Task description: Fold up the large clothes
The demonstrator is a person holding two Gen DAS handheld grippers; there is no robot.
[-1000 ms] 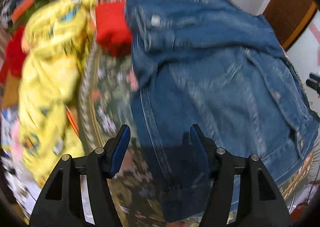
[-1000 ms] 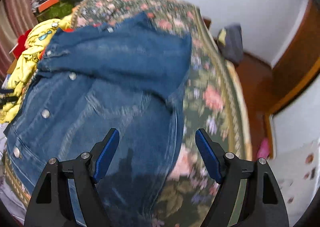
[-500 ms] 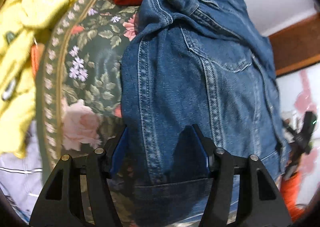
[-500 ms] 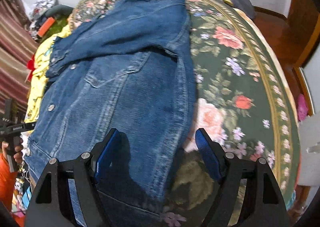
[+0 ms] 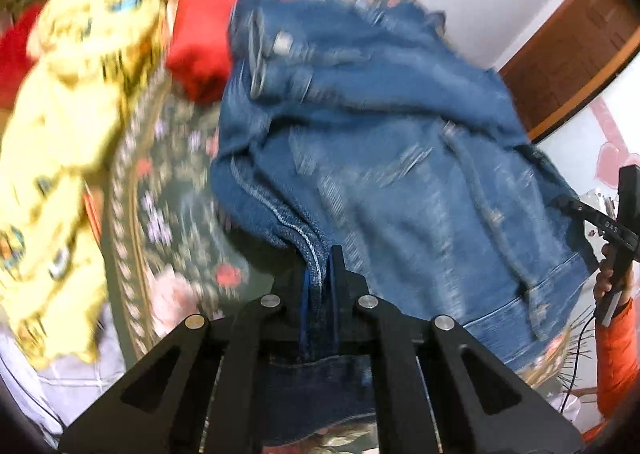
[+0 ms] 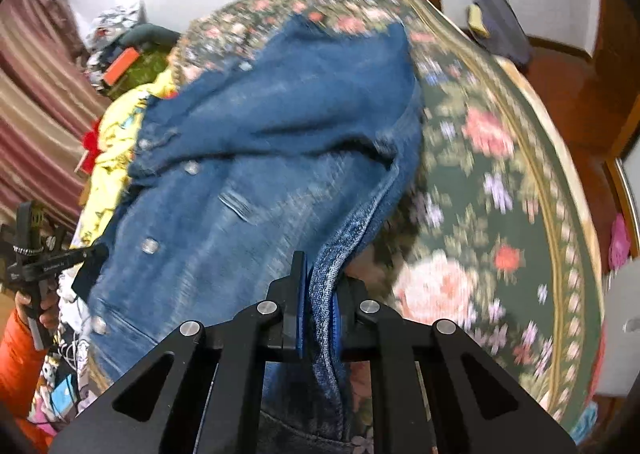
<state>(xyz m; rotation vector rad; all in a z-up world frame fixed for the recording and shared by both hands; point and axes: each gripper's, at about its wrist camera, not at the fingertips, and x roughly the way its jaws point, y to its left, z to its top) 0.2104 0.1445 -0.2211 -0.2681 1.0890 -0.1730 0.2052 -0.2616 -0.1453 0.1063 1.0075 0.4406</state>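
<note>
A blue denim jacket [image 5: 392, 158] lies on a green floral bedspread [image 5: 168, 190]. My left gripper [image 5: 320, 274] is shut on the jacket's left side seam near the hem and lifts that edge off the bed. In the right wrist view the same jacket [image 6: 260, 158] shows its buttoned front. My right gripper [image 6: 318, 286] is shut on the jacket's right side seam, which is raised above the bedspread [image 6: 500, 214]. Both views are motion-blurred.
A yellow printed garment [image 5: 68, 142] and a red cloth [image 5: 200, 50] lie left of the jacket. The other gripper and an orange sleeve [image 5: 616, 326] show at the right edge. A dark bag [image 6: 500, 22] sits by the wall; wooden floor lies beyond the bed.
Both grippers were open over the jacket's lower corners; they have now shut on its side seams and pulled the edges up. The views tilted up from the bed.
</note>
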